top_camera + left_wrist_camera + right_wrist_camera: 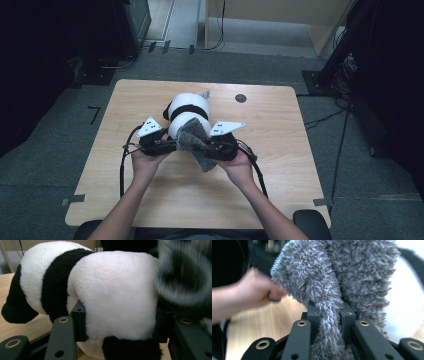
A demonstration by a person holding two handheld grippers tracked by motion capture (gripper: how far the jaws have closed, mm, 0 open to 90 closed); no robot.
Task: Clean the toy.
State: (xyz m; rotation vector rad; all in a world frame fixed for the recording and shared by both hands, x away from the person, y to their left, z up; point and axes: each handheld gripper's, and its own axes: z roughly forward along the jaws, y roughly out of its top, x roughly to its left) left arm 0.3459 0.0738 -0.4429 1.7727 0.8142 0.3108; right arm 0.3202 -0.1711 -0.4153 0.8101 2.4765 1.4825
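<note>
A black-and-white plush panda (186, 111) lies on the wooden table (270, 140). My left gripper (167, 145) is shut on the panda's white rear end (117, 302), with both pads pressed into the fur. A grey shaggy cloth (194, 141) drapes over the panda's near end. My right gripper (210, 148) is shut on a fold of that grey cloth (329, 315), which hangs between its jaws. In the right gripper view the person's left hand (254, 292) is beyond the cloth, and the panda's white fur (407, 290) is at the right.
A small dark round mark (240, 98) is on the table behind the panda. Cables (121, 170) trail from both grippers toward the near edge. Dark equipment stands left and right of the table on the carpet.
</note>
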